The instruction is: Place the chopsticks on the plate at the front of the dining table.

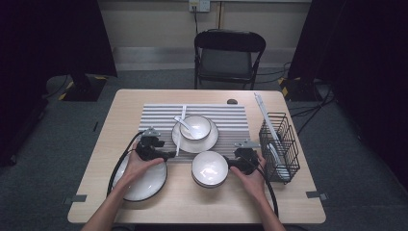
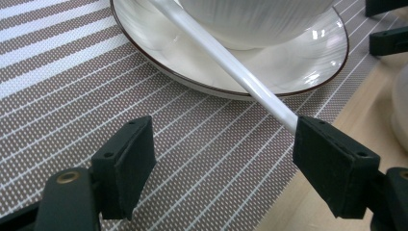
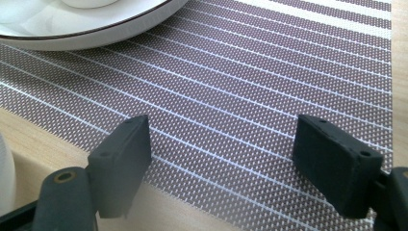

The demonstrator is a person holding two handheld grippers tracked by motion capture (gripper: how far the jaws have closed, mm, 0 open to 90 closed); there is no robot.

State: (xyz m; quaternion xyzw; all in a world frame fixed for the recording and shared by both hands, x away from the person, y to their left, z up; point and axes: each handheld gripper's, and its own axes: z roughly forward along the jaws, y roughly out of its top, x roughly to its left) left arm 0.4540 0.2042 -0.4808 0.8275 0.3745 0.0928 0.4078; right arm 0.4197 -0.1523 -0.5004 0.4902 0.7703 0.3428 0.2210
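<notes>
1. A white chopstick (image 2: pixel 226 65) leans across the plate (image 2: pixel 308 72) rim on the striped mat (image 2: pixel 72 96), its near end touching one pad of the left gripper (image 2: pixel 223 159)
2. Both grippers gape wide, holding nothing; the right gripper (image 3: pixel 221 159) hovers over bare mat, likely waiting

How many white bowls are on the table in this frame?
2. One bowl sits on the plate at the striped mat's centre; another bowl stands on bare wood nearer the person. The wire rack's contents are unclear.
</notes>
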